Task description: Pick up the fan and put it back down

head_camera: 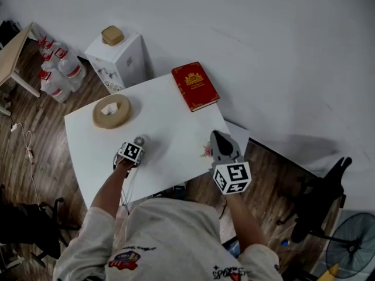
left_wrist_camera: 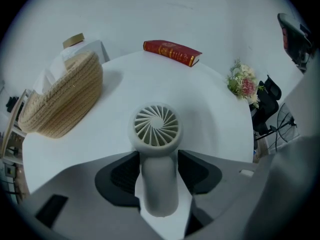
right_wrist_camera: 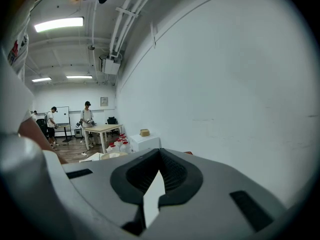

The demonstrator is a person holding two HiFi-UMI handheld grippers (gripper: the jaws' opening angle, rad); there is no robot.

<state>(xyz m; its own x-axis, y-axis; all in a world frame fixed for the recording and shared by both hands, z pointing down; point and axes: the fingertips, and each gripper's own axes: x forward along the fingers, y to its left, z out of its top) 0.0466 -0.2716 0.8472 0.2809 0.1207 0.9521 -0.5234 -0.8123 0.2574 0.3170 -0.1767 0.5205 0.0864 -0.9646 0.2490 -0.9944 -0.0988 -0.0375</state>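
**Settle the squeeze on the handle, then lift straight**

The fan [left_wrist_camera: 156,125] lies on the white table [left_wrist_camera: 215,114] with its grille facing up, on the person's side and well apart from the basket [left_wrist_camera: 65,99]. The left gripper [left_wrist_camera: 159,158] points steeply down with one jaw on each side of the handle [left_wrist_camera: 159,186], and its pads look to meet the handle just below the head. The right gripper [right_wrist_camera: 160,156] is closed on nothing, off by the table's right edge. The handle is round, so I judge the squeeze should sit square across it or it may roll. The head is probably the heavy end and could dip, so a slow, straight rise suits best. It should go back down flat on bare table
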